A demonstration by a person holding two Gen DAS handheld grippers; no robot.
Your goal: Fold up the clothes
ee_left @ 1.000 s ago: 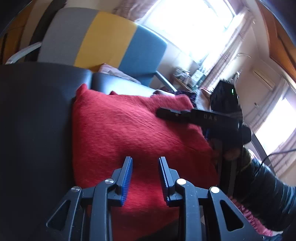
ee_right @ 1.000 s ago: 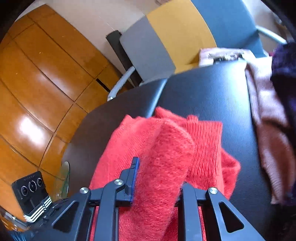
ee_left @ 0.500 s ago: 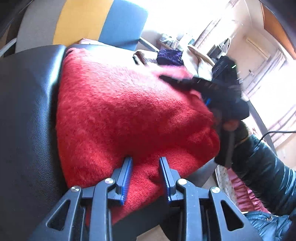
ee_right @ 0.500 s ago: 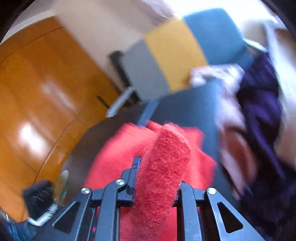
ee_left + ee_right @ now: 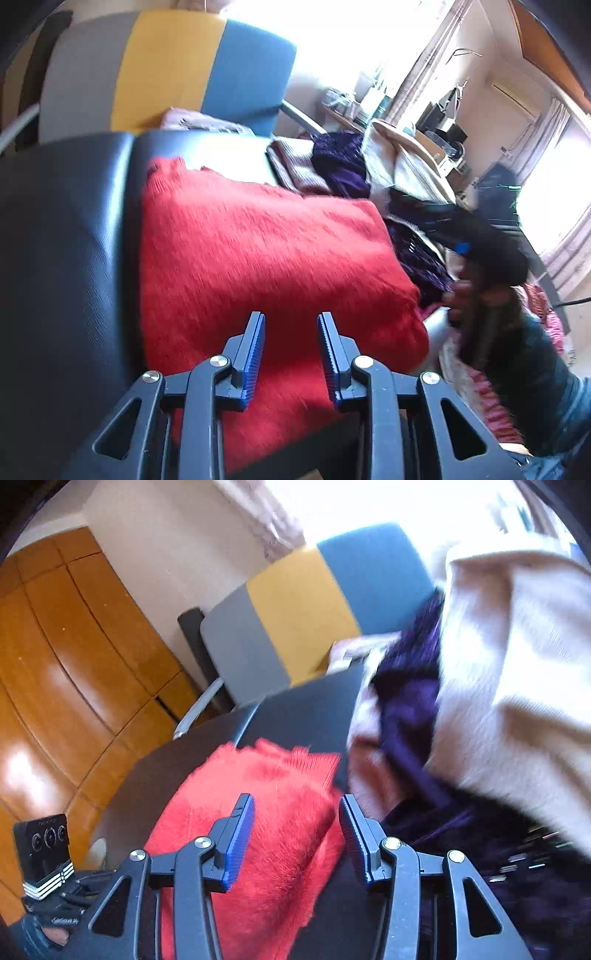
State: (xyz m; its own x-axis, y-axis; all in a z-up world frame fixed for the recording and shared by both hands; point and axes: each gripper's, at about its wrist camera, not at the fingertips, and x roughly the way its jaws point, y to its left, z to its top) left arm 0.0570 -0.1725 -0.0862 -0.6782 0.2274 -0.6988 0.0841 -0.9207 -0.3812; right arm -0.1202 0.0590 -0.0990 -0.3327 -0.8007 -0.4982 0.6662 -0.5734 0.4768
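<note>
We see the red sweater (image 5: 266,266) lying folded into a rough rectangle on the black worktop (image 5: 62,236), its near edge reaching under our left gripper (image 5: 291,345). That gripper hangs over the near part of the sweater with its jaws parted a little and nothing pinched between the blue pads (image 5: 255,354); whether the tips touch the knit we cannot tell.

From the right wrist view, the right gripper (image 5: 297,830) has just been opening, and its jaws now stand apart. The sweater (image 5: 266,812) lies beneath and between them, near the left pad, but neither pad presses on it (the right pad is clear of the fabric). In the left wrist view the right gripper (image 5: 448,225) shows as a dark blurred shape past the right edge of the sweater, held by a hand (image 5: 461,299) in a dark sleeve.

Right of the sweater sits a heap of other clothes: a purple garment (image 5: 410,686), a cream one (image 5: 513,672) and a pinkish one (image 5: 295,162). At the far side of the worktop stands a chair (image 5: 166,70) with a grey, yellow and blue back. Wooden panels (image 5: 62,672) fill the left of the right wrist view.
</note>
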